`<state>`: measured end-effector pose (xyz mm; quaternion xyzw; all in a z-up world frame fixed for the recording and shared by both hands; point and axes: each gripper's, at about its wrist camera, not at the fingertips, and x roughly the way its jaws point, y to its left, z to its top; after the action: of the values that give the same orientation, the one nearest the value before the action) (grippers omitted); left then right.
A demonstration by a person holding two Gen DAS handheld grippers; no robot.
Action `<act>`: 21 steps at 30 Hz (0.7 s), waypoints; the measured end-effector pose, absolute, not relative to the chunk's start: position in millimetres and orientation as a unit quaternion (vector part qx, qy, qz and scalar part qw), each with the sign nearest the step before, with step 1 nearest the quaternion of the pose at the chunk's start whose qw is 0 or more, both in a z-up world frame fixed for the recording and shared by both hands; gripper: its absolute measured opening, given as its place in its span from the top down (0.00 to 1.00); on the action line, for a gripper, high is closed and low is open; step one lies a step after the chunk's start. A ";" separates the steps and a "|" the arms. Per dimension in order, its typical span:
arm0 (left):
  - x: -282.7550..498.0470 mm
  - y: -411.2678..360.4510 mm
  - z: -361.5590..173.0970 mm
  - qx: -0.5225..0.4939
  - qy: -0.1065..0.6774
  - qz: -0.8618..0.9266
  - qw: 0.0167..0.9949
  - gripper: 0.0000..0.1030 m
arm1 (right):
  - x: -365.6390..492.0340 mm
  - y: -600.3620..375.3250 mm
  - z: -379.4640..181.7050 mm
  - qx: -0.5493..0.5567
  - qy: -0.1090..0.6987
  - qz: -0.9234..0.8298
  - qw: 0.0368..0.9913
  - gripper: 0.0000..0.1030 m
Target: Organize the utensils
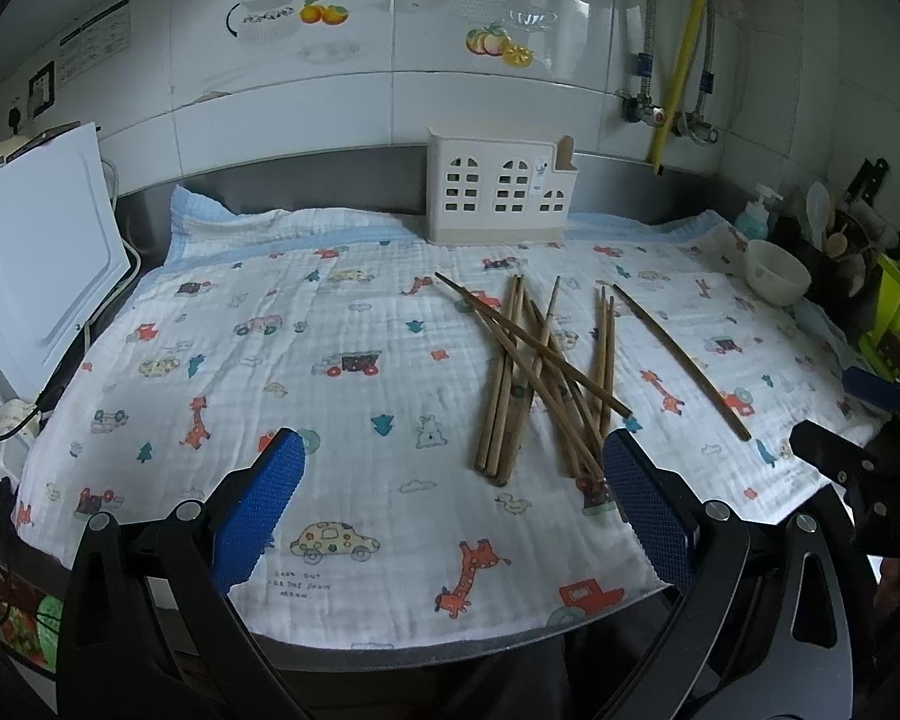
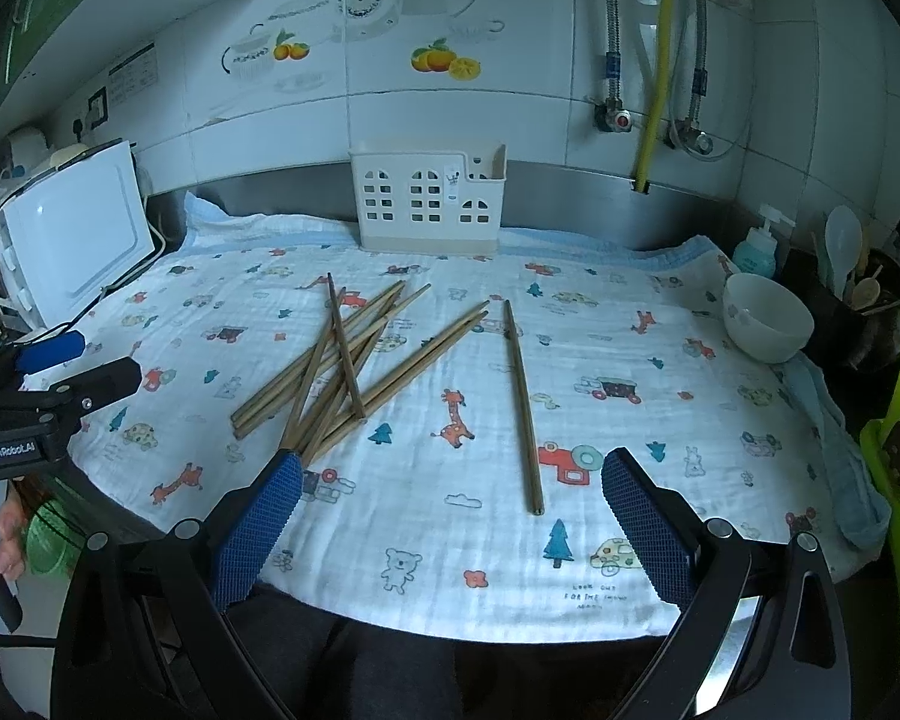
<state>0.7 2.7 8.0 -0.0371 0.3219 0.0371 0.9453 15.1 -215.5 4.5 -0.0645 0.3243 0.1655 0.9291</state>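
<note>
Both the left gripper (image 1: 453, 474) and right gripper (image 2: 450, 495) are wide open and empty above the cloth (image 1: 270, 360), probably because the chopsticks (image 1: 534, 372) lie loose before the holder (image 1: 498, 192).

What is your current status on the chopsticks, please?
Left gripper open, right gripper open, both empty. Chopsticks piled loose on cloth, one stray chopstick apart. Holder at back, path clear.
</note>
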 end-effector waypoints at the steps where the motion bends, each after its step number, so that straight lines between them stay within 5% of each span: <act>1: 0.4 3.3 8.2 -0.038 0.321 0.037 0.946 0.05 | 15.0 -214.9 4.7 -0.064 0.324 0.166 0.929 0.06; 21: 4.3 6.2 9.5 -0.041 0.319 0.043 0.946 0.05 | 16.5 -214.5 4.5 -0.060 0.322 0.173 0.929 0.06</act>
<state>4.3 6.2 9.5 -0.0413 0.3190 0.0426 0.9459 16.5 -214.5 4.5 -0.0605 0.3216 0.1732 0.9289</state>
